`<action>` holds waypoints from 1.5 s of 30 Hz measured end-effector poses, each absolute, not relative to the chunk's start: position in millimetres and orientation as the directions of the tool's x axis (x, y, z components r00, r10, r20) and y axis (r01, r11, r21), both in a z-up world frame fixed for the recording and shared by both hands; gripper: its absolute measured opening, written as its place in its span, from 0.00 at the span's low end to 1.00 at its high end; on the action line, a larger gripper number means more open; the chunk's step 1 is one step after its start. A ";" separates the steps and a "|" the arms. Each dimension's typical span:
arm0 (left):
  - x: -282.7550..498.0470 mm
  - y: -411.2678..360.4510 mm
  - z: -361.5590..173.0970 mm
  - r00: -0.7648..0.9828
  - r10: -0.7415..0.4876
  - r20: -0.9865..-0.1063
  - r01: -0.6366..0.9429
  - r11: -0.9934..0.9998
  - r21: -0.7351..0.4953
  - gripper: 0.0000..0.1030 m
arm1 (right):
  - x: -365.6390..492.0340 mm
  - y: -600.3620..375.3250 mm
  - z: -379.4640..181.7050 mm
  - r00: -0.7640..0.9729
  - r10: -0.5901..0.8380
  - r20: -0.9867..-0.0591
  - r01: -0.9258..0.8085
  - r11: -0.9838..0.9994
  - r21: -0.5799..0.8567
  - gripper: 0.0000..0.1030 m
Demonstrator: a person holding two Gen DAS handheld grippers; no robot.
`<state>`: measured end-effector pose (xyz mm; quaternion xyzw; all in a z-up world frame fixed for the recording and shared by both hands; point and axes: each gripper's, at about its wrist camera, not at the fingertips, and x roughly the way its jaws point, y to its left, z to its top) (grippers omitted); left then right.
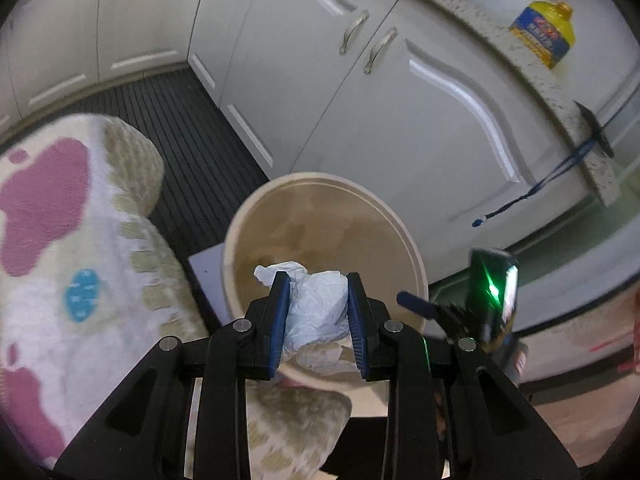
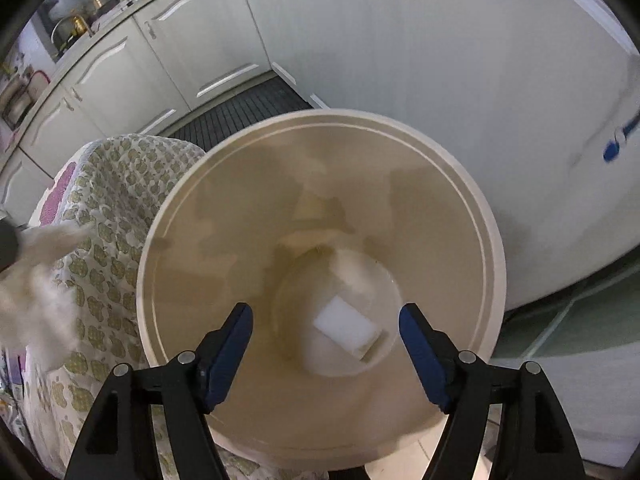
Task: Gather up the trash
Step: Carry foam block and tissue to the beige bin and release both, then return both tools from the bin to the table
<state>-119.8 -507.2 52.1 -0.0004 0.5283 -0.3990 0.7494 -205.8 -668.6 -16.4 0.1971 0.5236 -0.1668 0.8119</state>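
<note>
Left claw [image 1: 319, 312] clamped narrow, angled down; right claw [image 2: 326, 354] spread wide

The bin [image 2: 320, 168] is beige inside and out with a paler cream rim, and a white block [image 2: 346, 330] lies on its pale bottom; the crumpled paper [image 1: 316, 308] is white with a faint blue cast. Both tools, left [image 1: 318, 320] and right [image 2: 326, 354], are black with dark blue pads. The cloth [image 1: 60, 240] to the left is white with pink blotches, a sky-blue spot and olive-green motifs, the cabinets [image 1: 312, 60] are off-white, the floor mat [image 1: 188, 152] is black and ribbed, and the bottle [image 1: 546, 32] on the speckled desk [image 1: 472, 4] is yellow with a blue label.
</note>
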 end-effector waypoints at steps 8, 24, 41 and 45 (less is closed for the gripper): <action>-109.4 -530.4 19.8 0.015 -0.643 -0.766 0.587 0.626 -0.514 0.33 | -221.1 -657.7 -20.8 0.388 -0.045 -0.921 0.464 0.872 0.153 0.71; -104.8 -450.8 67.2 0.152 -0.628 -0.763 0.531 0.703 -0.473 0.45 | -176.4 -616.0 -45.2 0.297 -0.038 -0.954 0.339 0.938 0.068 0.71; -149.0 -196.1 129.2 0.449 -0.452 -0.771 0.354 0.882 -0.311 0.45 | -142.5 -604.9 -73.0 0.239 0.382 -0.893 0.295 0.847 0.441 0.56; -164.2 -140.9 128.5 0.513 -0.387 -0.766 0.267 0.920 -0.286 0.45 | -154.6 -608.0 -48.0 0.298 0.257 -0.919 0.310 0.885 0.348 0.56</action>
